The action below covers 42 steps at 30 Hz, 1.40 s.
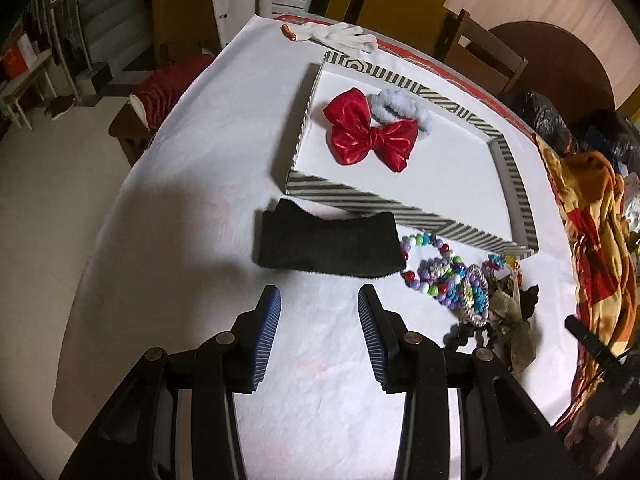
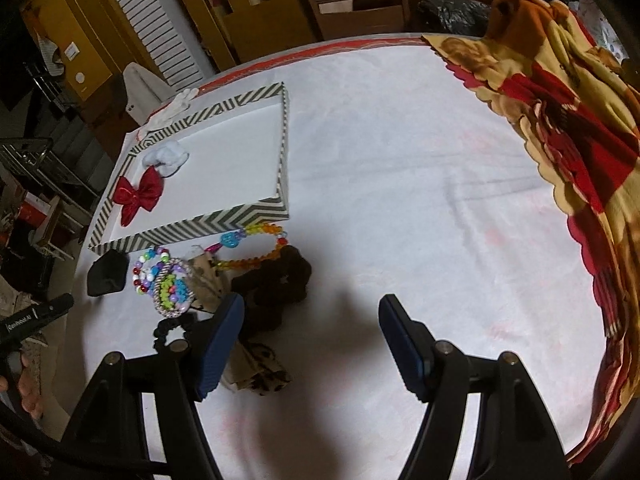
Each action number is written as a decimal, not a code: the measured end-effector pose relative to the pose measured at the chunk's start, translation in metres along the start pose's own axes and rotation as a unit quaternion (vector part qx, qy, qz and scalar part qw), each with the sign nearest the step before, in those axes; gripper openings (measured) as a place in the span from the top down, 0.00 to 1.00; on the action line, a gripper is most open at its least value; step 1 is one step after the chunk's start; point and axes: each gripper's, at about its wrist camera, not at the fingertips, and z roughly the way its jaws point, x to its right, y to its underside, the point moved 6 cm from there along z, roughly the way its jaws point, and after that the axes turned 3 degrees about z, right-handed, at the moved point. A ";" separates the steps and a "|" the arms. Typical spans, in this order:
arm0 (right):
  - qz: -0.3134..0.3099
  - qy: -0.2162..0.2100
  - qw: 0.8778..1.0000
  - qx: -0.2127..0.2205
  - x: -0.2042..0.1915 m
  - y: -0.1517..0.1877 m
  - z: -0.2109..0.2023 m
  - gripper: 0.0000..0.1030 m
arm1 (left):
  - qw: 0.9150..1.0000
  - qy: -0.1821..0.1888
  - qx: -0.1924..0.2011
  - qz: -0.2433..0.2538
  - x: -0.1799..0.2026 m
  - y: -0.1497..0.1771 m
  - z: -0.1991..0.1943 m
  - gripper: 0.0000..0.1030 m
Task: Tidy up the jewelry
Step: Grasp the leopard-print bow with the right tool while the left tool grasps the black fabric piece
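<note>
A striped shallow box (image 1: 400, 206) (image 2: 208, 222) lies on the white tablecloth, with a red bow (image 1: 370, 132) (image 2: 138, 196) and a pale fluffy scrunchie (image 1: 396, 106) (image 2: 166, 156) inside. In front of it lies a black headband (image 1: 326, 246) (image 2: 106, 274). Beside that sits a pile of colourful bead bracelets (image 1: 444, 276) (image 2: 164, 276), an orange bead necklace (image 2: 256, 248), a dark scrunchie (image 2: 276, 284) and a patterned fabric bow (image 2: 256, 372). My left gripper (image 1: 319, 296) hangs open just short of the headband. My right gripper (image 2: 312, 306) is open over bare cloth, its left finger beside the pile.
A yellow and red blanket (image 2: 568, 128) (image 1: 596, 232) is heaped along the table's right edge. A white glove (image 1: 344, 36) lies behind the box. A hand with the other gripper (image 2: 36, 316) shows at the left edge of the right wrist view. Chairs stand beyond the table.
</note>
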 end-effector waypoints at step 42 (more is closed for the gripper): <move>0.029 -0.107 0.993 0.050 -0.023 -0.043 -0.018 0.83 | 0.998 0.048 0.002 0.035 0.016 -0.042 0.001 1.00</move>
